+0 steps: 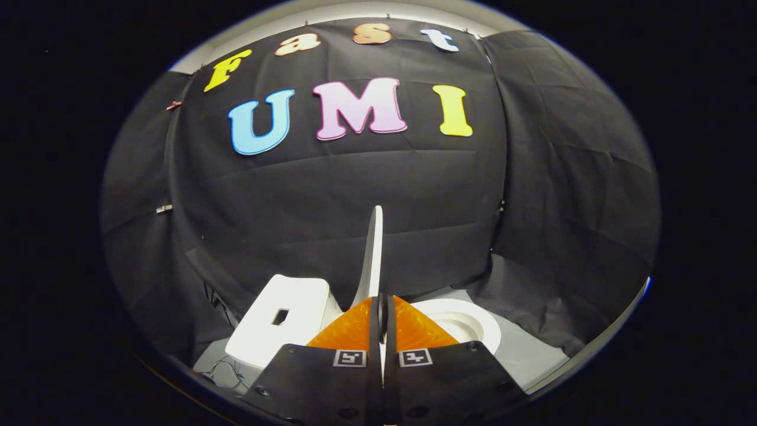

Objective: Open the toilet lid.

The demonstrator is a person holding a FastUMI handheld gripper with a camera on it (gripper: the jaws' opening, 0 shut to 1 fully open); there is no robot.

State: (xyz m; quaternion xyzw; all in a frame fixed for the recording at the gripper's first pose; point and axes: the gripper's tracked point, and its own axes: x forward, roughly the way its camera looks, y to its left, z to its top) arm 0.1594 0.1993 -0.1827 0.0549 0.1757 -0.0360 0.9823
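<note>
The white toilet lid [374,254] stands raised and nearly upright, seen edge-on as a thin blade rising from between my fingers. My gripper [382,310] is shut on the lid's lower edge, with both fingertips [349,331] pressed against its two faces. To the right of the lid lies the white toilet seat and bowl [470,322], uncovered. The white tank [284,322], with a dark rectangular slot in its top, sits to the left of the lid.
Black cloth walls close in behind and on both sides of the toilet. A strip of pale grey floor [526,355] runs to the right of the bowl. Some thin cables [222,370] lie on the floor by the tank.
</note>
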